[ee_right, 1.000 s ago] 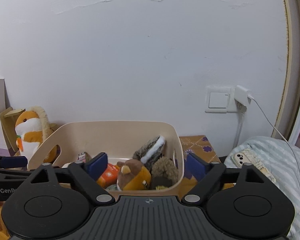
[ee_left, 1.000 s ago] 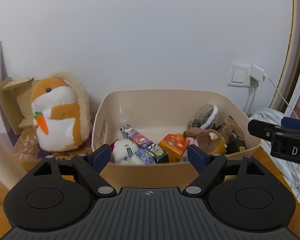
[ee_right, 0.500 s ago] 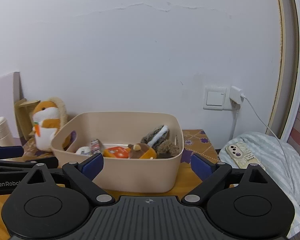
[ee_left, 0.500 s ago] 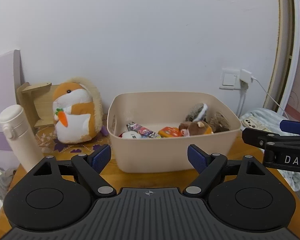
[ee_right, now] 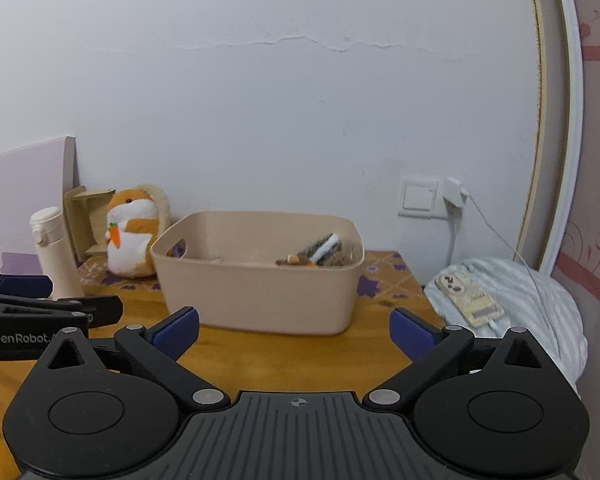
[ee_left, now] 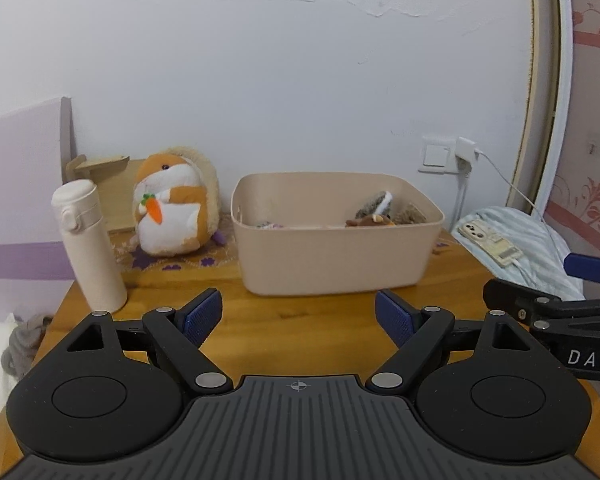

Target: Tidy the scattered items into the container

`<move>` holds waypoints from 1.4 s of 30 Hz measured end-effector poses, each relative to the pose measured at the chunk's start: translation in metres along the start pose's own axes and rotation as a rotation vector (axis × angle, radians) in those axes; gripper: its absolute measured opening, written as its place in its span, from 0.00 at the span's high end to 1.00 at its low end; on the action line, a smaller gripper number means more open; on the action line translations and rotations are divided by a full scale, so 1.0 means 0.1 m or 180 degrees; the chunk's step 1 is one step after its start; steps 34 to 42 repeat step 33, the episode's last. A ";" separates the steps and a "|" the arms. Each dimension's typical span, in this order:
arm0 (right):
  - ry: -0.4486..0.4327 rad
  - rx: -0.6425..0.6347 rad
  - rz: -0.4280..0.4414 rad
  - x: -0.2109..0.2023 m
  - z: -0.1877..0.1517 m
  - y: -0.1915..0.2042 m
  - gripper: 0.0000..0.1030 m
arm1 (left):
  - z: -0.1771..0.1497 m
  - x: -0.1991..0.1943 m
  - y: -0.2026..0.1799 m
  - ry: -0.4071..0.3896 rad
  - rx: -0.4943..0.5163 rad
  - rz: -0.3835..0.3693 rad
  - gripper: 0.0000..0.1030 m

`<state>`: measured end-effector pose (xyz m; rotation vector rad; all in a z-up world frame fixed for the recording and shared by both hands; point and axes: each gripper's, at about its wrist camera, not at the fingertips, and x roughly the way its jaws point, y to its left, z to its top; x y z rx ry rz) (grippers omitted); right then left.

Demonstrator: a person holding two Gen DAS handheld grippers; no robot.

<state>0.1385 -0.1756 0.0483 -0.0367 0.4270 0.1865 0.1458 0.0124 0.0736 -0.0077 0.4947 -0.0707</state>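
A beige plastic bin [ee_left: 332, 256] stands on the wooden table; it also shows in the right wrist view [ee_right: 260, 288]. Inside it a striped plush tail [ee_left: 380, 208] and a brown plush toy [ee_left: 370, 222] show above the rim; the other contents are hidden by the wall. My left gripper [ee_left: 299, 314] is open and empty, well short of the bin. My right gripper [ee_right: 294, 330] is open and empty, also in front of the bin. The right gripper shows at the right edge of the left wrist view [ee_left: 580, 292].
A cream flask [ee_left: 88, 244] stands left of the bin. An orange-and-white hamster plush [ee_left: 172, 204] sits behind it by a cardboard stand [ee_left: 100, 168]. A phone [ee_right: 468, 296] lies on striped bedding [ee_right: 520, 300] to the right. A wall socket with charger [ee_right: 452, 196] is behind.
Both grippers have pulled back and lowered away from the bin, so it looks smaller and its contents sink behind the rim. The flask has come into view. Both stay open.
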 end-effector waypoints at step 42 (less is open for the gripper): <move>-0.0038 0.0170 0.0054 -1.05 -0.62 0.12 0.00 | -0.54 -0.98 -0.07 -0.0133 -0.0087 -0.0145 0.17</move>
